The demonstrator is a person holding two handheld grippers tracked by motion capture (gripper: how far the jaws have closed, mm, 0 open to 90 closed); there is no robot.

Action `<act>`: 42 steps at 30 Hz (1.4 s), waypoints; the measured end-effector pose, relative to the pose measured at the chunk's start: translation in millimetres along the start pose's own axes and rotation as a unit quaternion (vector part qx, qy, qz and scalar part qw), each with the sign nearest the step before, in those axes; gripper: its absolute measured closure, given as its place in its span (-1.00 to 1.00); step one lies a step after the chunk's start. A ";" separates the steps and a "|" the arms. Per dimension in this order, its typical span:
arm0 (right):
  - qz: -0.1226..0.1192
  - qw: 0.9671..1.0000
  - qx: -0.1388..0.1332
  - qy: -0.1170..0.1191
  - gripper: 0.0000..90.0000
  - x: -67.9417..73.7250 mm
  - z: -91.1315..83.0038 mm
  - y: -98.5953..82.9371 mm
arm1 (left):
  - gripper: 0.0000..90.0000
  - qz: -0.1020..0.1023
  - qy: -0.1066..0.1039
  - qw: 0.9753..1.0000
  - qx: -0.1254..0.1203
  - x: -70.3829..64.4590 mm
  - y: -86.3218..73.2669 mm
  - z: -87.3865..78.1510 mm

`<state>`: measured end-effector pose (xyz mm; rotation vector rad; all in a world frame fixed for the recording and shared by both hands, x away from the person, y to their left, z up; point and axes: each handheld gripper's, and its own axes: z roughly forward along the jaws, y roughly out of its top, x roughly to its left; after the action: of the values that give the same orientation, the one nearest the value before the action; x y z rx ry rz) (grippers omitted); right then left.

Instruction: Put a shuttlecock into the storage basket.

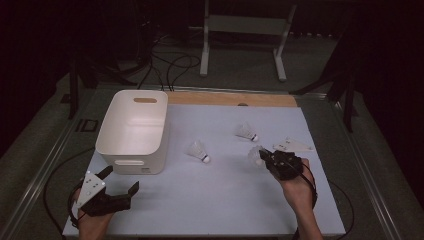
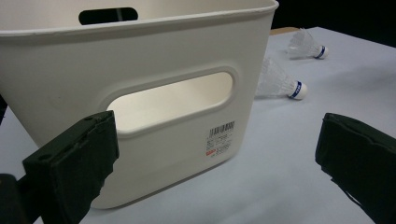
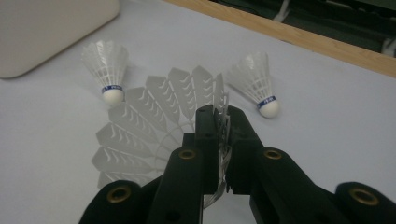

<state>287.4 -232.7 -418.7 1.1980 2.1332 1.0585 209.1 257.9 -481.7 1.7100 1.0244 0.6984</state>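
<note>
The right gripper [image 1: 264, 156] is sitting at the right of the table [image 1: 225, 210], its jaws pressed together on the feather skirt of a held shuttlecock [image 1: 255, 155]. In the right gripper view the same right gripper [image 3: 218, 116] is pinching one edge of that held shuttlecock [image 3: 144, 130], whose white feathers are fanning out to the left of the jaws.

Two more shuttlecocks are lying on the table beyond it. The middle shuttlecock [image 1: 199, 151] is resting to the left, near the white bin [image 1: 134, 131], and the far shuttlecock [image 1: 246, 132] is lying farther back, well apart from the bin. A flat white piece [image 1: 294, 145] is lying just to the right of the held one.

The left gripper [image 1: 120, 181] is hovering at the near left, its jaws standing wide apart and holding nothing, just in front of the bin's near wall. In the left gripper view the white bin [image 2: 140, 70] is facing the camera with its handle slot and a label sticker [image 2: 220, 140].
</note>
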 end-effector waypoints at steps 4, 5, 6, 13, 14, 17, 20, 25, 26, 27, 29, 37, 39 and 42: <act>-0.002 1.000 -0.002 0.003 0.89 1.9 2.5 3.9 | -1.00 0.000 -0.001 1.000 0.000 0.0 -0.1 0.1; 0.000 1.000 -0.002 0.002 0.90 2.7 2.9 4.9 | -1.00 0.000 -0.001 1.000 0.000 0.0 -0.1 0.1; -0.001 1.000 -0.004 0.003 0.90 3.0 3.4 5.8 | -1.00 0.000 -0.001 1.000 0.000 0.0 -0.1 0.0; -0.004 1.000 -0.009 0.008 0.89 5.3 5.9 11.5 | -1.00 0.001 -0.001 1.000 -0.002 -0.3 -0.1 -0.3; -0.003 1.000 -0.009 0.008 0.89 5.6 6.1 12.2 | -1.00 0.002 -0.001 1.000 -0.001 -0.3 -0.1 -0.4; -0.005 1.000 -0.009 0.008 0.89 5.8 6.7 13.5 | -1.00 0.002 0.000 1.000 -0.001 -0.5 -0.1 -0.4; -0.006 1.000 -0.011 0.008 0.89 6.4 7.9 15.7 | -1.00 0.002 0.000 1.000 -0.001 -0.8 -0.1 -0.1; -0.006 1.000 -0.014 0.010 0.89 7.1 8.8 19.1 | -1.00 0.003 0.000 1.000 -0.001 -1.1 -0.1 0.3; -0.007 1.000 -0.015 0.009 0.89 7.3 9.1 19.8 | -1.00 0.003 0.000 1.000 0.000 -1.1 -0.1 0.2; -0.007 1.000 -0.015 0.009 0.89 7.5 9.2 20.3 | -1.00 0.003 0.000 1.000 0.000 -1.1 -0.1 0.2; -0.007 1.000 -0.016 0.011 0.90 7.7 10.2 21.2 | -1.00 0.004 0.000 1.000 0.000 -1.2 -0.1 0.2; -0.006 1.000 -0.020 0.016 0.90 10.5 13.7 25.3 | -1.00 0.005 0.000 1.000 0.001 -1.6 -0.2 0.6; -0.006 1.000 -0.022 0.018 0.90 11.3 15.1 26.9 | -1.00 0.005 0.000 1.000 0.000 -1.7 -0.2 0.6; -0.005 1.000 -0.023 0.018 0.90 11.9 15.6 27.4 | -1.00 0.005 0.000 1.000 -0.001 -2.1 -0.1 0.6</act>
<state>306.0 -207.5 -406.2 1.1535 2.1293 1.1262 208.6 255.8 -482.0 1.7139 1.0147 0.7064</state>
